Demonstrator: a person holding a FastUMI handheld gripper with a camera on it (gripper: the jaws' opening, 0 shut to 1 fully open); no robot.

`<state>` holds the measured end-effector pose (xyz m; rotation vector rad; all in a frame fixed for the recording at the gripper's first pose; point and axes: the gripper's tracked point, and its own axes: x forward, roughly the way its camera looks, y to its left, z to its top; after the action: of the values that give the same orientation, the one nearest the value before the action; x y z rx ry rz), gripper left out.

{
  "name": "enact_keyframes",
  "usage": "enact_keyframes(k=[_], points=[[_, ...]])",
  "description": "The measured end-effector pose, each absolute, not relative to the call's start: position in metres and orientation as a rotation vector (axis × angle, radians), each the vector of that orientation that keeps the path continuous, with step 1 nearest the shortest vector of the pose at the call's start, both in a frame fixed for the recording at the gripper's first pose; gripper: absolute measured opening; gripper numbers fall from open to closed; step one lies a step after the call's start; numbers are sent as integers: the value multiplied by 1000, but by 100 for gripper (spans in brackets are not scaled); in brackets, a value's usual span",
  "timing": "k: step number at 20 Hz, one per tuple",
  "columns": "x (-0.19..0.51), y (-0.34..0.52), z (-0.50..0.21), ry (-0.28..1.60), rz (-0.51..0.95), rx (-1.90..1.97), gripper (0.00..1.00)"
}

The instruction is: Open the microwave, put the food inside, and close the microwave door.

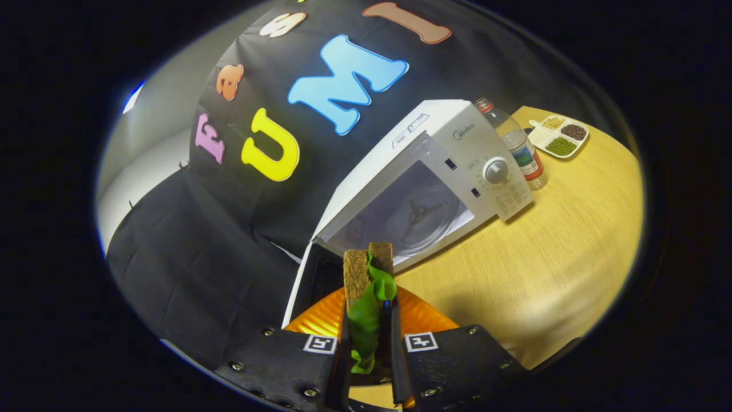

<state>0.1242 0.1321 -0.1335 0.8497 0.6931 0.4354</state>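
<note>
Now my hand-held gripper clamped on brown-bread, green-lettuce sandwich; white microwave open; next, carry into cavity.

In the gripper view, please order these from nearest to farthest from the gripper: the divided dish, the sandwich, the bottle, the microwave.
1. sandwich, between the fingers of the gripper
2. microwave, just ahead, door open
3. bottle, beside the microwave
4. divided dish, beyond the bottle
</note>
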Motion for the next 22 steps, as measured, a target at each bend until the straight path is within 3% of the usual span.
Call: enact_keyframes(k=[22], points=[[259,179,-205,540,230,965,28]])
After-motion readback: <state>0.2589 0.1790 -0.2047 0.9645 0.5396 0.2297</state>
